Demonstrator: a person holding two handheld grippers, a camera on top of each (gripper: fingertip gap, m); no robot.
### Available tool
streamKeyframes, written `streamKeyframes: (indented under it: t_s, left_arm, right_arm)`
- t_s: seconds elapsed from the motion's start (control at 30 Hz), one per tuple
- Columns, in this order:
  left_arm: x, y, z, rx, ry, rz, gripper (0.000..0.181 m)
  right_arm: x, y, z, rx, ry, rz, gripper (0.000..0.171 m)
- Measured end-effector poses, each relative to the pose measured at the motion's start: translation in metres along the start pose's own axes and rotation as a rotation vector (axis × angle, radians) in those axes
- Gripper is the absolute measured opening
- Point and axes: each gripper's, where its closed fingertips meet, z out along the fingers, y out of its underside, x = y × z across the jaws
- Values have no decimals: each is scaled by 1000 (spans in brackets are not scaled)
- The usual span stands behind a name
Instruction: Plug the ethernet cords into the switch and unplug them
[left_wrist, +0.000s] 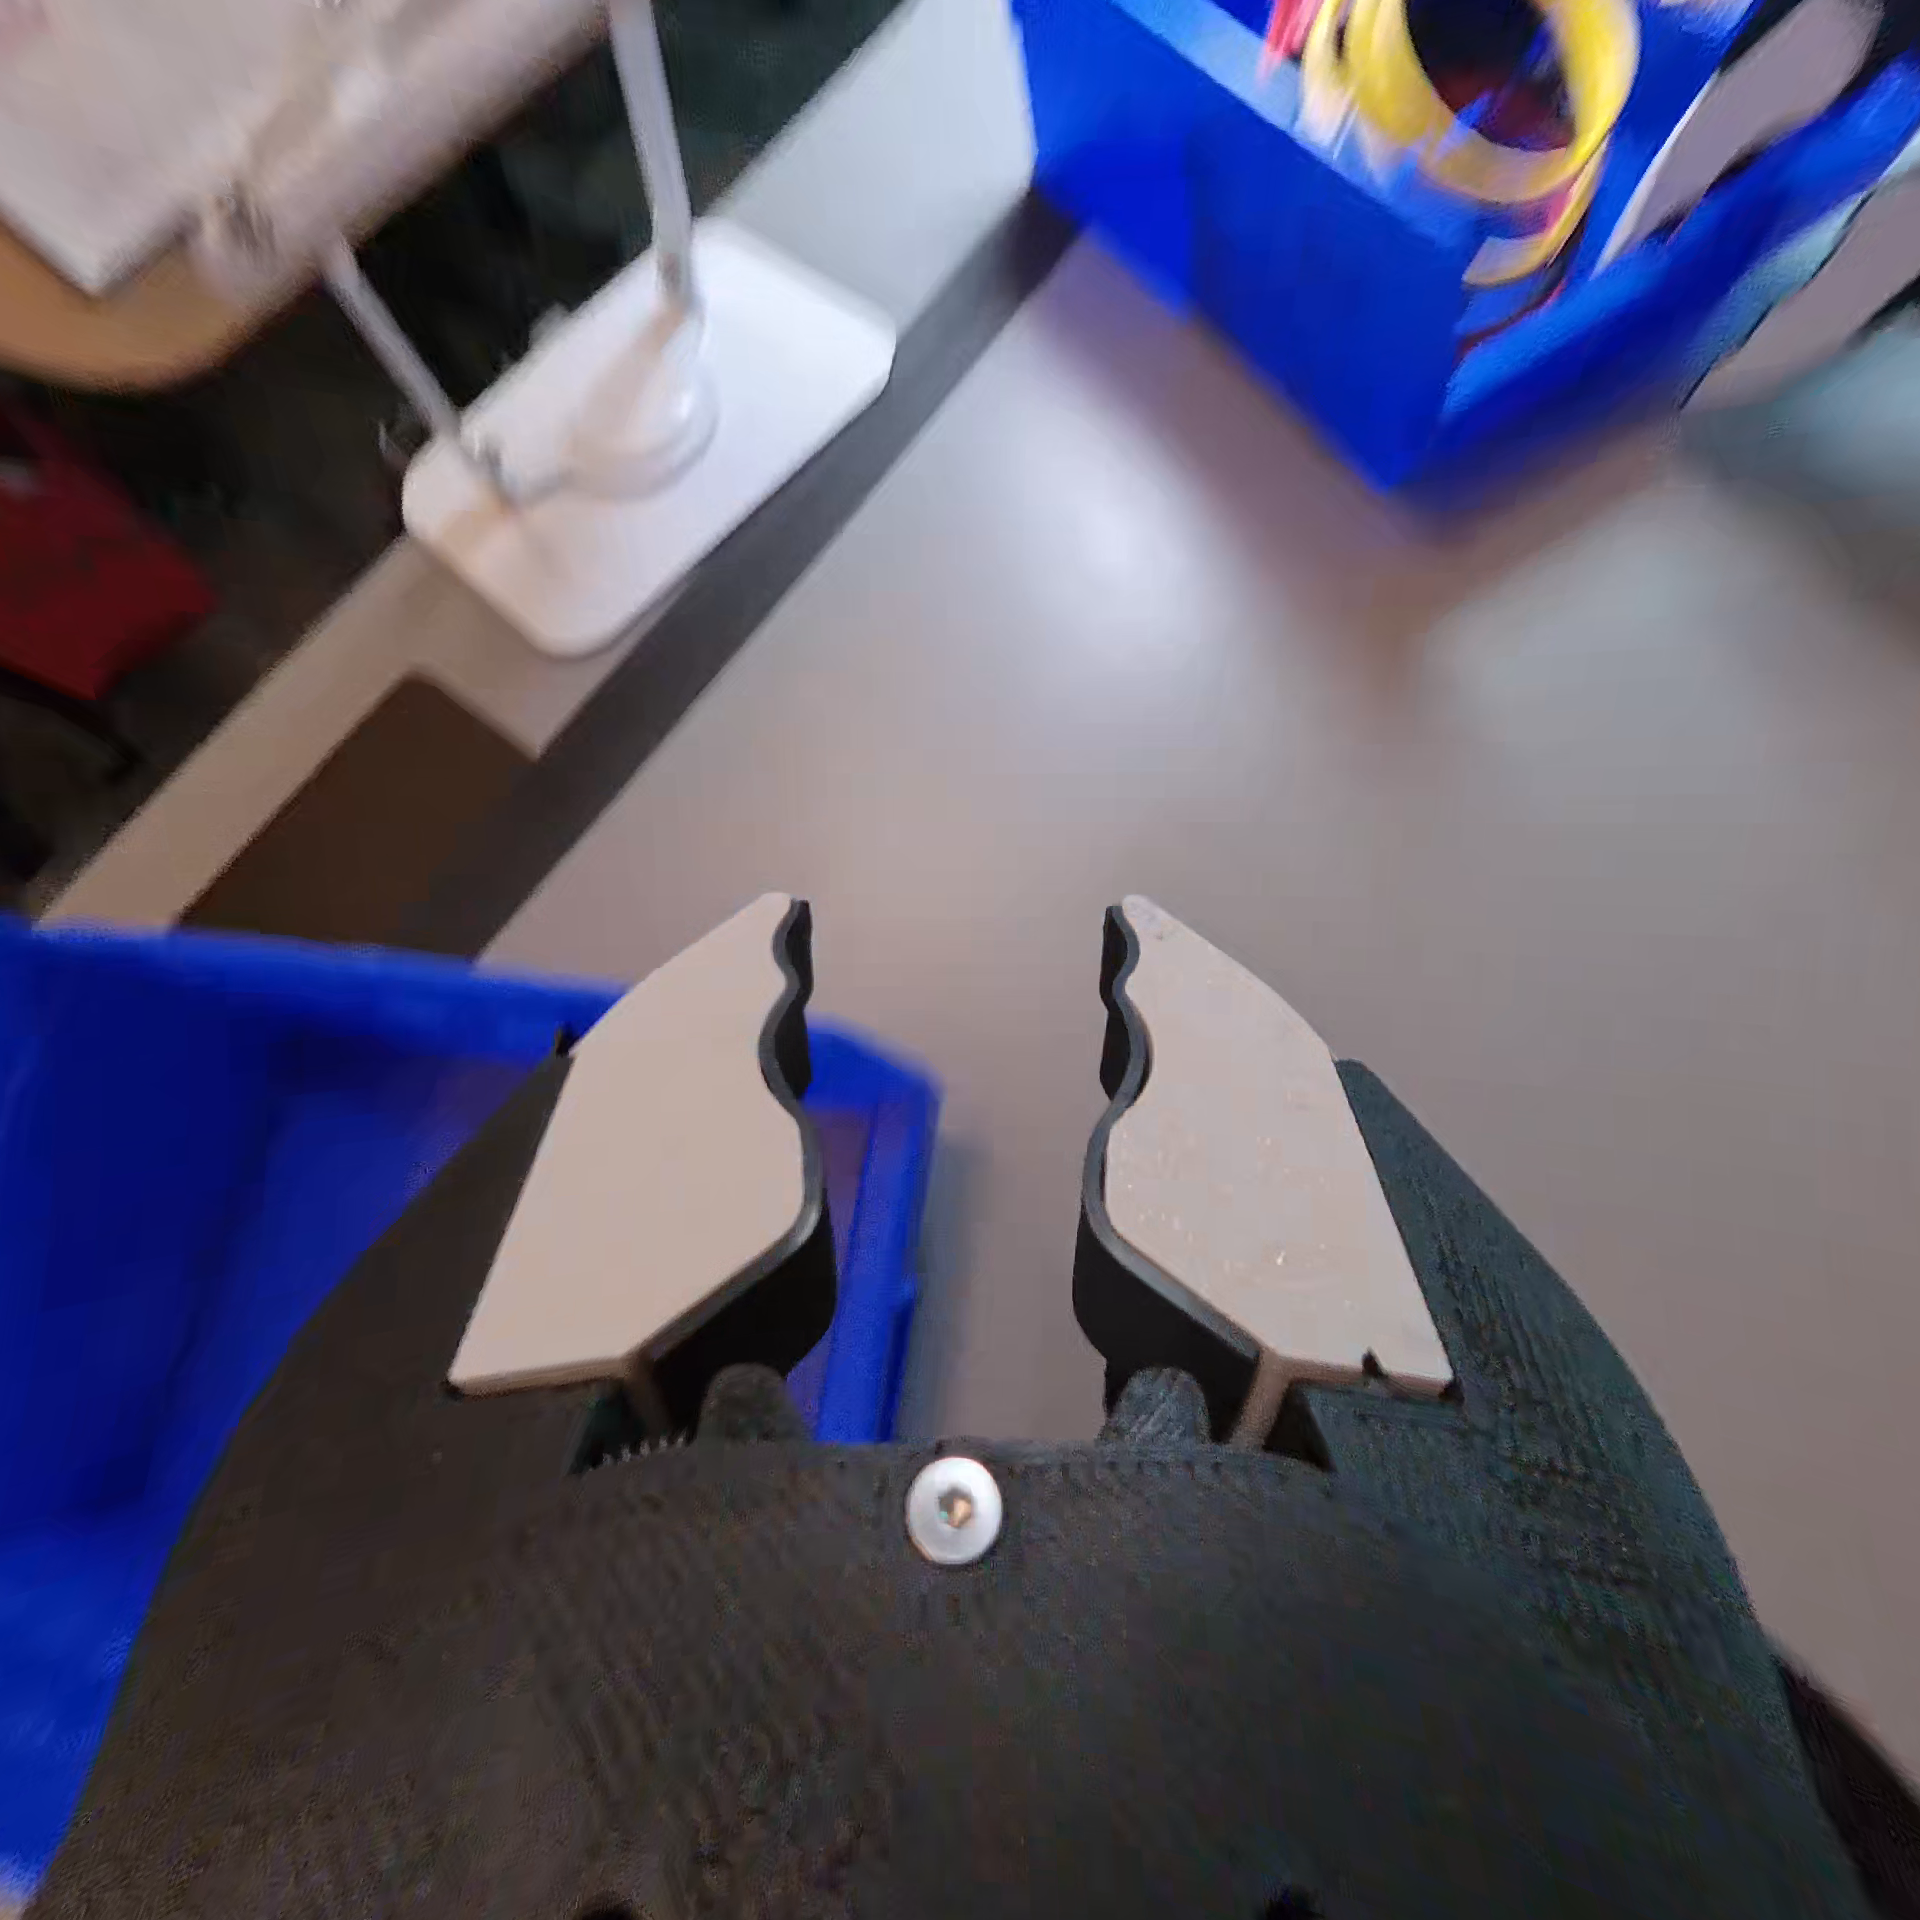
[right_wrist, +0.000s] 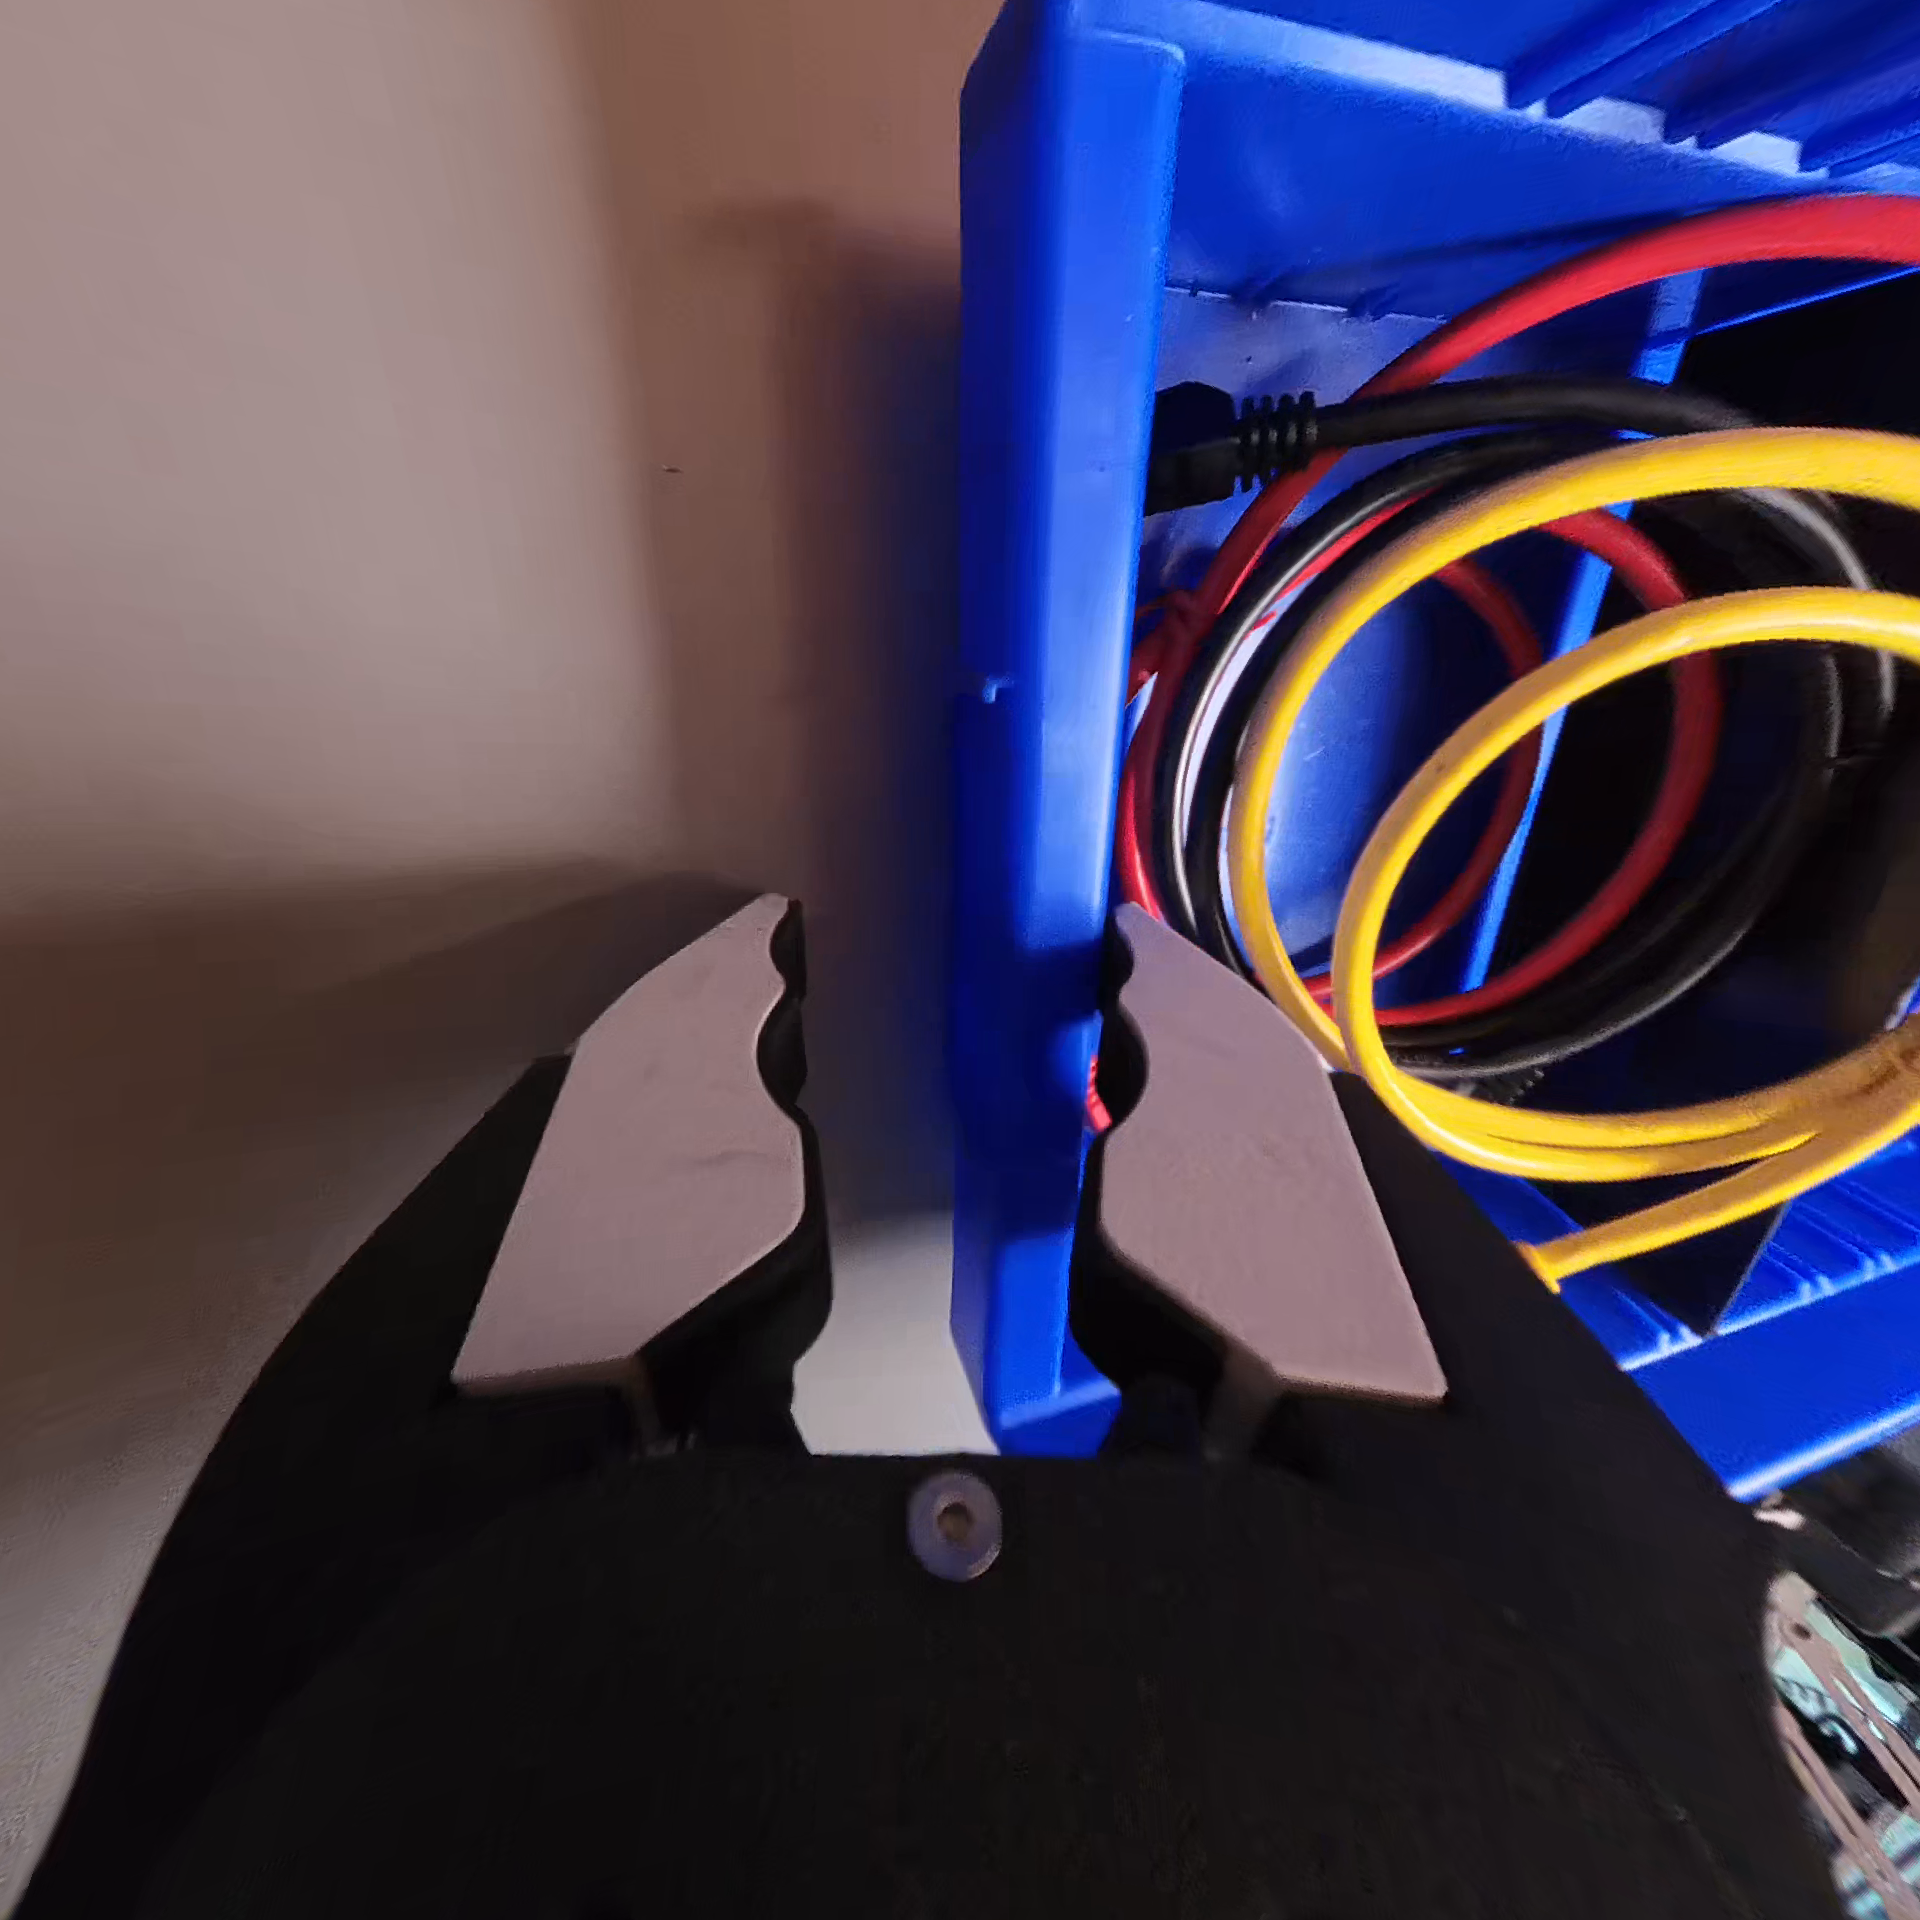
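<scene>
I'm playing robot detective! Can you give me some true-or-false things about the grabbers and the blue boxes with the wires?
1. The left gripper holds a yellow cable. False: its fingers are apart with nothing between them.
2. Yellow cables, red cables and black cables lie coiled in the blue bin. True.
3. The right gripper is shut tight. False: it is open, with the bin's wall between its fingers.
4. A white stand sits on the ledge past the table. True.
5. A second blue bin lies beside the left gripper. True.
</scene>
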Motion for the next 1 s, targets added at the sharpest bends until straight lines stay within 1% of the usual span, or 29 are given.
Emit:
streamKeyframes:
  t_s: [0.07,0.13,0.2,0.23,0.3,0.33,0.37,0.4,0.5,0.6,0.87,0.93,1.0]
  left_arm:
    - [-16,41,-2,-113,-33,-6,55]
    - [-24,82,0,-225,-32,-16,58]
    - [-26,118,5,-336,-25,-5,58]
    - [-27,132,9,-385,-29,18,58]
    - [-29,156,21,-477,-58,90,58]
    - [-31,165,26,-521,-79,132,54]
    - [-33,171,32,-553,-92,177,44]
    - [-32,171,37,-557,-94,215,29]
    - [-25,156,51,-505,-90,256,28]
    - [-9,142,62,-483,-65,293,28]
    - [77,84,102,-356,88,591,28]
    - [86,69,113,-291,69,679,30]
    - [84,56,120,-225,3,733,32]
  right_arm:
    - [4,-4,9,18,32,-29,45]
    - [14,-7,12,7,112,-103,27]
    - [13,-14,13,31,93,-132,27]
    - [10,-21,13,60,77,-130,27]
    - [7,-26,12,56,78,-145,27]
    - [6,-28,12,53,87,-165,27]
    - [2,-30,11,58,86,-179,27]
    - [-3,-31,10,66,82,-192,27]
    - [-22,-36,4,101,84,-242,27]
    - [-45,-41,-3,149,82,-311,27]
    - [-111,-62,-22,255,87,-479,28]
    - [-126,-67,-29,293,114,-480,29]
    - [-143,-77,-47,414,84,-380,34]
